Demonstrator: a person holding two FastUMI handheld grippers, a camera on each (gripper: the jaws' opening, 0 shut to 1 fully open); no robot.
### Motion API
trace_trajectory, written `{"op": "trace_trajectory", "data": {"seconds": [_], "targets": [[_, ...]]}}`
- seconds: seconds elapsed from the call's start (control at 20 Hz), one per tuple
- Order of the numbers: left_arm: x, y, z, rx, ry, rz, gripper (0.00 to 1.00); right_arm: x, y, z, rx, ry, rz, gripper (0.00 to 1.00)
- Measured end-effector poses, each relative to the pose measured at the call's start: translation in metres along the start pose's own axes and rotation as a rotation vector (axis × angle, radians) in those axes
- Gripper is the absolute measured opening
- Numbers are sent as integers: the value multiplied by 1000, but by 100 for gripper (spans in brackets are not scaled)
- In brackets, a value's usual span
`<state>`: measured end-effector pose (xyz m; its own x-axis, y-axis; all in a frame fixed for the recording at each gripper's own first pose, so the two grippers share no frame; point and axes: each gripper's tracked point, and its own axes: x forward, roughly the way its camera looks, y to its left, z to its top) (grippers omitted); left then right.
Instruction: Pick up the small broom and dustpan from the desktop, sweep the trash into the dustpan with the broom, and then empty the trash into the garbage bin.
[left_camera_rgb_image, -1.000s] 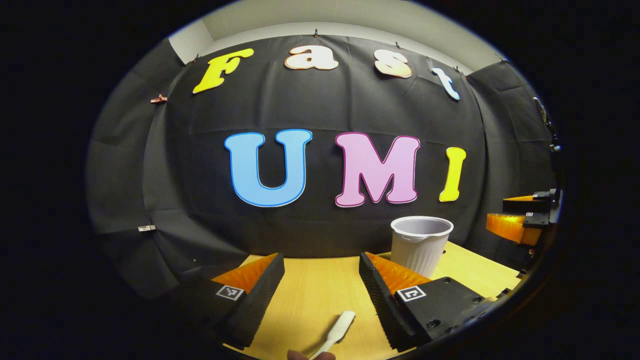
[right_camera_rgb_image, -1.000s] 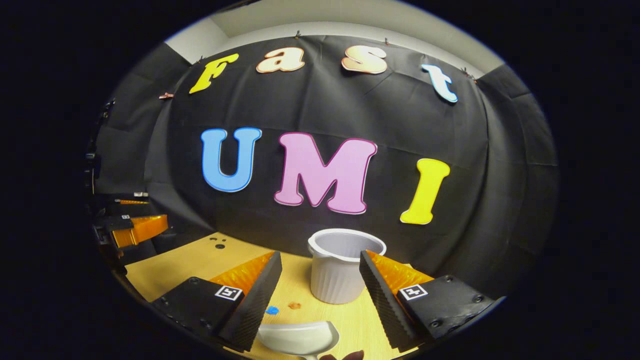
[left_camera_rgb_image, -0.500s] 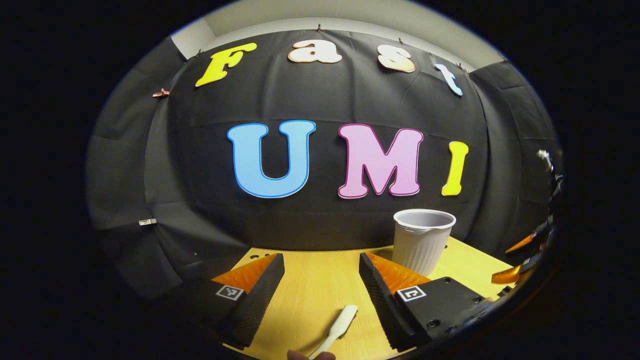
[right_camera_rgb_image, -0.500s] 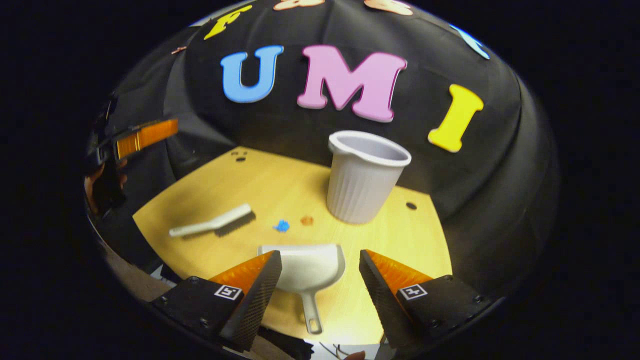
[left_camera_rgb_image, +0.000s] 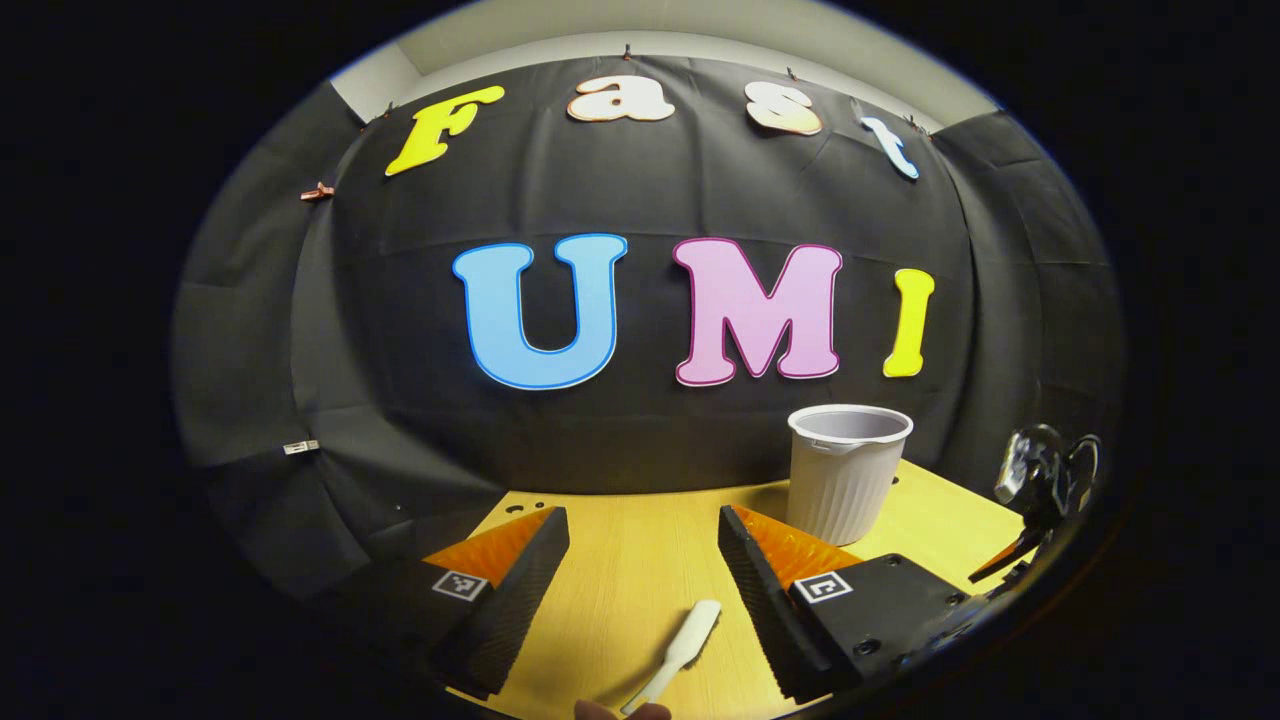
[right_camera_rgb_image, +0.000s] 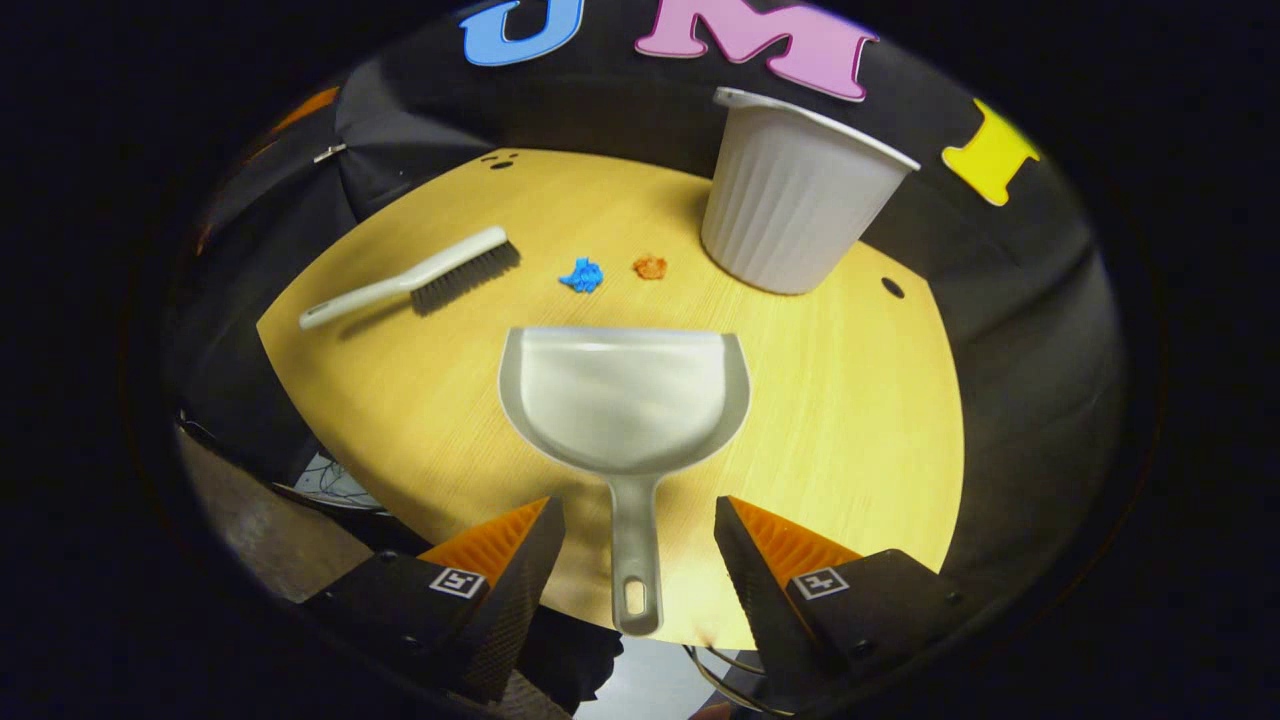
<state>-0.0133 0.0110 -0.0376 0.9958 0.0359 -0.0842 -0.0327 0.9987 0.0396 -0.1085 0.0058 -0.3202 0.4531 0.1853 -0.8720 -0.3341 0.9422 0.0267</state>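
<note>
In the right gripper view a white dustpan (right_camera_rgb_image: 625, 395) lies flat on the yellow desktop (right_camera_rgb_image: 850, 400), its handle pointing toward me. My right gripper (right_camera_rgb_image: 637, 510) hovers open above that handle, one finger on each side, apart from it. Beyond the pan lie a blue scrap (right_camera_rgb_image: 582, 274) and an orange scrap (right_camera_rgb_image: 650, 266). A white broom (right_camera_rgb_image: 420, 280) with dark bristles lies to the far left. In the left gripper view, my left gripper (left_camera_rgb_image: 642, 520) is open and holds nothing. The broom's handle end (left_camera_rgb_image: 680, 650) lies on the desktop below it.
A ribbed white bin (right_camera_rgb_image: 795, 195) stands upright at the far right of the desktop, also seen as the bin (left_camera_rgb_image: 848, 470) in the left gripper view. The desktop's near edge (right_camera_rgb_image: 420, 520) drops off to the floor. The other gripper's body (left_camera_rgb_image: 1040, 475) shows at far right.
My right gripper has risen and tilted down over the desktop, so the dustpan handle now lies between its open fingers. The left gripper has barely moved.
</note>
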Motion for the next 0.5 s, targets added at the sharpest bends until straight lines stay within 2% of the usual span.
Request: {"op": "trace_trajectory", "data": {"seconds": [0.4,0.45,0.5], "targets": [[-5,3,-9,-9,31,41,95,61,1,-25,33,161,22,90],[-5,3,-10,-10,33,45,95,66,1,-24,43,169,22,88],[-5,2,-10,-11,38,50,95,69,3,-23,53,179,32,82]]}}
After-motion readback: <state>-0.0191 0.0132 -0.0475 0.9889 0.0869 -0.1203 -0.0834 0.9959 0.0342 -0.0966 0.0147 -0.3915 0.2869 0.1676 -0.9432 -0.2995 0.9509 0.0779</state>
